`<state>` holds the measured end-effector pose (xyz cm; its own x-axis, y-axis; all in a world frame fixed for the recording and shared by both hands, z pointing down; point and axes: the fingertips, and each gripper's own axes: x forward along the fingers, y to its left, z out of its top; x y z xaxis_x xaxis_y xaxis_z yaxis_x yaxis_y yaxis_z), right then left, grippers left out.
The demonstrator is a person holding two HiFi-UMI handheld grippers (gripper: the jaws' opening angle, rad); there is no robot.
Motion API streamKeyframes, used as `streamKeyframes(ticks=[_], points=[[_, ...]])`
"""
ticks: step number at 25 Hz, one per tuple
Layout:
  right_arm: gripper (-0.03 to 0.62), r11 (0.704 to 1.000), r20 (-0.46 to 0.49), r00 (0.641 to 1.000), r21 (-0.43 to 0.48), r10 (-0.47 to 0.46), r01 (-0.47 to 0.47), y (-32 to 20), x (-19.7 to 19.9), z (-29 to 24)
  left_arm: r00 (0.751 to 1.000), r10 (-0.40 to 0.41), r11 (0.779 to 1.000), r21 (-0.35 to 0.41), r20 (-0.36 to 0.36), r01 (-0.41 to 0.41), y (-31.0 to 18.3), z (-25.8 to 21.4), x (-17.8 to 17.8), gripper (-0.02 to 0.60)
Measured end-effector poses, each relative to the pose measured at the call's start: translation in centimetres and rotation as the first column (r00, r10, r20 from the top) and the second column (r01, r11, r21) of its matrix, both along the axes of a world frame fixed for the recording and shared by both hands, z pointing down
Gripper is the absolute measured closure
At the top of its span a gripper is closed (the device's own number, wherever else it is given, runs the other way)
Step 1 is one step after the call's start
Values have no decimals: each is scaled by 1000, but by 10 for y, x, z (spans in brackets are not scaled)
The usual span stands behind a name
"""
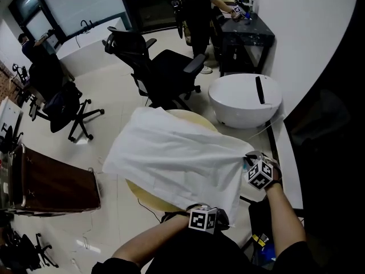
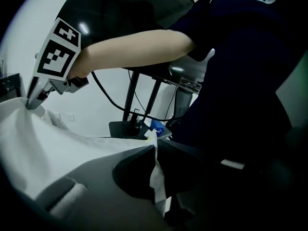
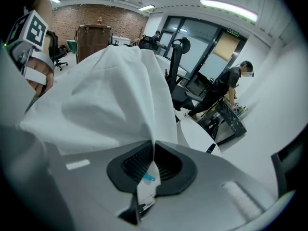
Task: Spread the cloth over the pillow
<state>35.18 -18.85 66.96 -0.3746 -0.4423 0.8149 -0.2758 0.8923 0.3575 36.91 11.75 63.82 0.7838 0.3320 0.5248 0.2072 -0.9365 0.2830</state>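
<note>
Cloth: the white cloth [image 1: 177, 158] fills the middle of the head view as a wide draped sheet, its near edge lifted toward the bottom right of the frame.
Pillow: the pale yellow pillow [image 1: 197, 120] lies under it, peeping out at the cloth's top edge and again at the lower left. Most of it is covered.
Right gripper: the right gripper [image 3: 153, 144] has its jaws pressed together on a corner of the cloth, with fabric rising straight out of the pinch.
Left gripper: the left gripper [image 2: 155, 148] is likewise clamped on the cloth's edge, a fold squeezed between the pads.
Step in hand: looks like the pull-and-settle, with the sheet taut between two held corners and not yet laid flat.
Doing it well: hold both pinches firm and draw the corners apart to flatten the ridge running toward the right gripper. Centre the sheet so the yellow at lower left is hidden, then lower both sides together before letting go.
Writing: nothing readable. The marker cubes [image 1: 203, 218] carry only black-and-white square patterns, and a green sign [image 3: 233, 32] at the upper right of the right gripper view is too small to read.
</note>
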Motion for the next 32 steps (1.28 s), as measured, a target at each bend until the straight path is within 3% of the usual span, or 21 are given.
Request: streamKeyframes(ticks=[4, 8, 10, 14, 17, 21, 28, 32], points=[[580, 999, 9, 1000, -32, 13, -13, 10, -3, 14, 998, 40, 999, -27, 50, -39, 10, 25, -6, 563], [555, 998, 36, 999, -68, 14, -12, 16, -5, 16, 998, 49, 999, -19, 33, -48, 5, 14, -10, 464], [473, 995, 61, 998, -96, 18, -12, 22, -5, 13, 1000, 19, 1000, -6, -1, -19, -2, 1, -13, 436], [453, 993, 143, 989, -117, 26, -9, 36, -3, -6, 996, -80, 994, 77, -36, 83, -32, -37, -39, 436], [448, 994, 209, 977, -110, 29, -6, 44, 0, -30, 982, -178, 972, 143, -65, 186, -60, -66, -71, 436], [448, 997, 277, 961, -75, 18, 3, 48, 1, -62, 950, -304, 913, 262, -79, 314, -100, -106, -129, 437], [448, 999, 403, 915, 2, 39, -44, 24, -19, -131, 853, -518, 727, 494, -62, 477, -188, -163, -257, 469], [448, 997, 460, 886, 23, 54, -72, 4, -52, -171, 830, -555, 672, 561, -50, 483, -237, -184, -322, 482]])
